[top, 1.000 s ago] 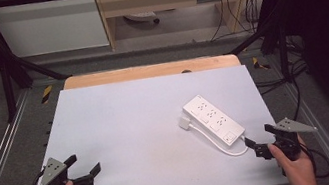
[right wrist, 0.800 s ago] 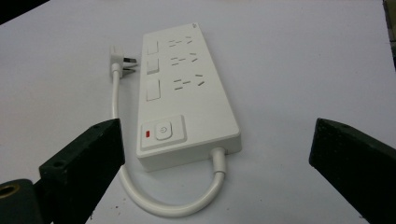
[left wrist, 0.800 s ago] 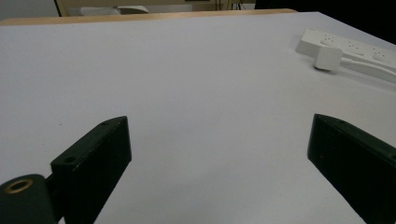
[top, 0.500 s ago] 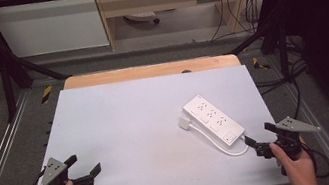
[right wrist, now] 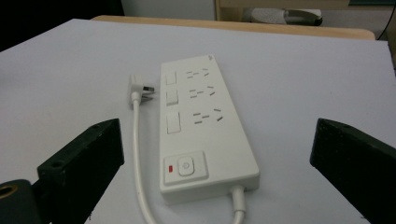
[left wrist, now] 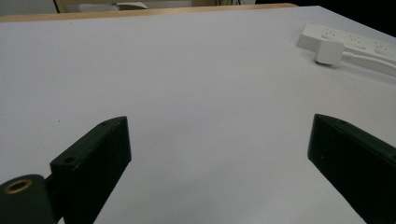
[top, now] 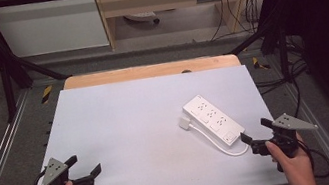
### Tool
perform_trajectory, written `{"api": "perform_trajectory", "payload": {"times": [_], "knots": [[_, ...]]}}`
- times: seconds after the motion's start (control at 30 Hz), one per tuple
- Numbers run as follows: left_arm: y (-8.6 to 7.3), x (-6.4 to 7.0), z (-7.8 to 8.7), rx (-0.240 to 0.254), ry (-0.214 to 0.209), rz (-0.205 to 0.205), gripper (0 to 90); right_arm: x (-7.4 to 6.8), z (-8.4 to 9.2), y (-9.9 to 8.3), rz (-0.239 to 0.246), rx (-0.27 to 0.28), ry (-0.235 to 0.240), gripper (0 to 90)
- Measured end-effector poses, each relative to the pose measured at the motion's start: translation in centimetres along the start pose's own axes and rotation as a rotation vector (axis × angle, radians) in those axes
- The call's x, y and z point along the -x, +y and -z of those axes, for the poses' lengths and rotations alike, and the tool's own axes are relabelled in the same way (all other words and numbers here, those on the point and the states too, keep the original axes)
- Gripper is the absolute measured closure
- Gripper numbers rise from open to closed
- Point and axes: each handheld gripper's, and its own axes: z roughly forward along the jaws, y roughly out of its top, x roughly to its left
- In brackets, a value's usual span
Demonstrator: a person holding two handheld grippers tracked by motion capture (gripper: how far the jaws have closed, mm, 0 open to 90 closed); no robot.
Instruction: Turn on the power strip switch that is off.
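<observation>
A white power strip [top: 212, 120] lies flat on the right half of the white tabletop [top: 132, 123]. Its short cable [top: 228, 151] loops round to a white plug [top: 185, 122], which rests on the table beside the strip's left side. In the right gripper view the strip [right wrist: 205, 121] lies straight ahead, switch end nearest, with the plug [right wrist: 140, 86] at its left. My right gripper [top: 255, 130] is open just short of that near end, jaws wide apart and holding nothing. My left gripper [top: 83, 166] is open and holding nothing at the front left; its view has the strip [left wrist: 355, 39] far off to the right.
A wooden table edge [top: 148, 71] runs along the back of the white top. Metal frame rails [top: 5, 149] flank both sides. Cables [top: 259, 5] hang and lie on the floor at the back right. A white cabinet [top: 47, 26] stands behind.
</observation>
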Motion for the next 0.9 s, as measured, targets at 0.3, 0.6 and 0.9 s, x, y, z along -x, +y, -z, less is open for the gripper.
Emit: {"api": "perform_trajectory", "payload": {"times": [0.3,0.6,0.9], "knots": [[0.0,0.0,0.0,-0.004,-0.005,-0.004,5.9,-0.3,-0.8,2.2,0.023,0.023,-0.012,2.7],[0.0,0.1,0.0,-0.005,-0.005,-0.004,5.9,-0.4,-1.8,4.9,0.031,0.021,0.008,2.8],[0.0,0.1,-0.1,-0.006,-0.006,-0.006,5.9,-0.5,-2.9,6.3,0.039,0.023,0.012,2.8]]}}
